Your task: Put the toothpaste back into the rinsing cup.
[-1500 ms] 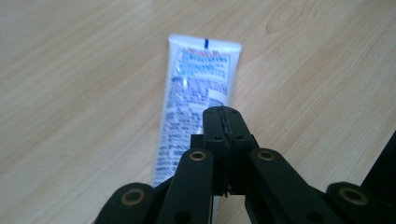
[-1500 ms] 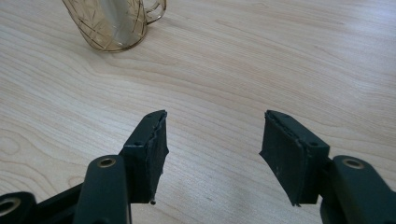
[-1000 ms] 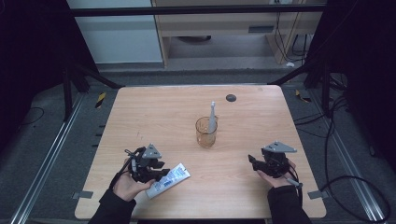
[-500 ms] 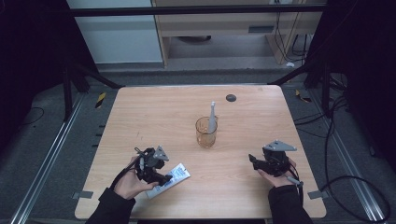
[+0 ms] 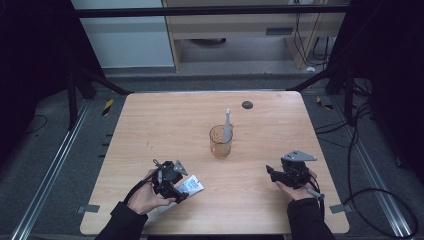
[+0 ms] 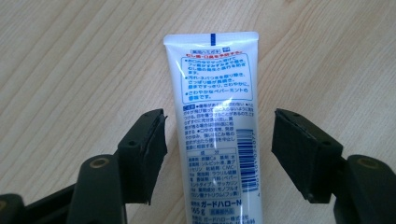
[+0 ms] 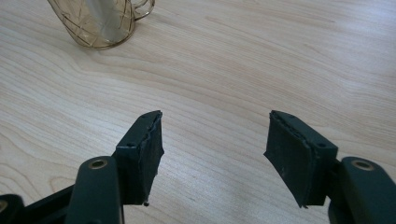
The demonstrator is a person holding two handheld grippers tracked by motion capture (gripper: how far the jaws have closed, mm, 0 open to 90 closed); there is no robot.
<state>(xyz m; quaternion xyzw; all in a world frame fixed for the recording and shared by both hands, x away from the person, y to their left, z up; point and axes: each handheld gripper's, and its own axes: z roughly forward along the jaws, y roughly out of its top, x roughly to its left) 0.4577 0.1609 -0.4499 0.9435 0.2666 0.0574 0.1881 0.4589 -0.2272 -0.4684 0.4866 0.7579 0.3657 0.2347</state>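
A white toothpaste tube [image 6: 212, 84] with blue print lies flat on the wooden table [image 5: 165, 125] near the front left. My left gripper [image 6: 218, 123] is over its lower end. Its jaws have just been opening and now stand wide on either side of the tube, with a gap at each pad. From above, the left gripper [image 5: 175, 187] is low over the tube [image 5: 193, 186]. My right gripper [image 5: 272, 172] rests near the front right, and in its own view the right gripper [image 7: 215, 123] is open over bare wood.
An amber see-through cup [image 5: 220, 141] with a grey toothbrush [image 5: 227, 122] standing in it is at the table's middle, and the cup [image 7: 100, 23] is ahead and left of my right gripper. A small black disc [image 5: 247, 104] lies near the far edge.
The left gripper has sunk a little toward the table with the tube and let go of it, so its jaws are now wide apart. The right gripper has stayed put.
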